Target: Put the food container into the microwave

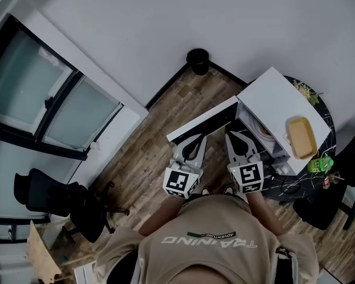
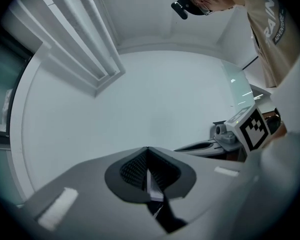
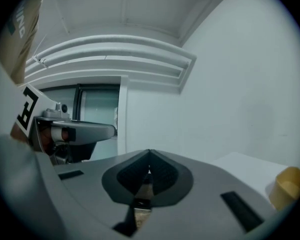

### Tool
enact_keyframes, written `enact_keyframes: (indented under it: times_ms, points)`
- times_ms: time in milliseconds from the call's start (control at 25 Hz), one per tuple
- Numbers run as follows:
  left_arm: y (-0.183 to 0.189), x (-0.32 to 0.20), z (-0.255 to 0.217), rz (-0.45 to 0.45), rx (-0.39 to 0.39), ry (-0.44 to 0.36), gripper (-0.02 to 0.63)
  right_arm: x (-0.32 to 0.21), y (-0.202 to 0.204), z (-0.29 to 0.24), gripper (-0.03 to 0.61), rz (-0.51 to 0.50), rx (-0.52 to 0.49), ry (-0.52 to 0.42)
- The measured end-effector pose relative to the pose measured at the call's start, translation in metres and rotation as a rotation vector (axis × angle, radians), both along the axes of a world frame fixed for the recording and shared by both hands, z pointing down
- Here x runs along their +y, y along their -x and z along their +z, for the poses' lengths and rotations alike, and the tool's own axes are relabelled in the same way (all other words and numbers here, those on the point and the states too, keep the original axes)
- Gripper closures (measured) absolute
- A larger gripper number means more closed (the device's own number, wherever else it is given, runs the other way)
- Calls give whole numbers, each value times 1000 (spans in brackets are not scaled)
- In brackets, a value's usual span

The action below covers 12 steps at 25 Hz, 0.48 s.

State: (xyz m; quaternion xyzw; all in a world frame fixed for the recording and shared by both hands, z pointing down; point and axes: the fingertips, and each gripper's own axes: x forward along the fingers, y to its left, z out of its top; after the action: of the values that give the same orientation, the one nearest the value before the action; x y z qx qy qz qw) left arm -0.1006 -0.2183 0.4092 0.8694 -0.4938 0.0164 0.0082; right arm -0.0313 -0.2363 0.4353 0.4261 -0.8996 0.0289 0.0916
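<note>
A yellow food container [image 1: 302,136] lies on top of the white microwave [image 1: 275,93], whose door [image 1: 201,120] stands swung open to the left. In the right gripper view the container [image 3: 290,185] shows at the lower right on the microwave's top [image 3: 250,165]. My left gripper [image 1: 192,141] and right gripper [image 1: 240,137] are held side by side in front of the person, near the open door. Both are shut with nothing between the jaws. The left gripper [image 2: 148,151] points at a bare white wall. The right gripper [image 3: 149,155] points toward the wall and window.
The microwave stands on a dark round table [image 1: 320,108] with a green object [image 1: 320,164] at its edge. A black bin [image 1: 197,60] sits by the wall. Black office chairs stand at lower left [image 1: 53,197] and lower right [image 1: 322,209]. A window [image 1: 47,99] fills the left.
</note>
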Motion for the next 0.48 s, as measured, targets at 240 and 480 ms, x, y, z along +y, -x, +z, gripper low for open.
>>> enact_keyframes:
  times_ms: [240,480]
  points:
    - [-8,19,3,-24,-6,-10,611,23,-19,-12,568,16,12,-78]
    - [-17,47,10,-35,-7,-14,611,43,-47,3,568,69,12,-58]
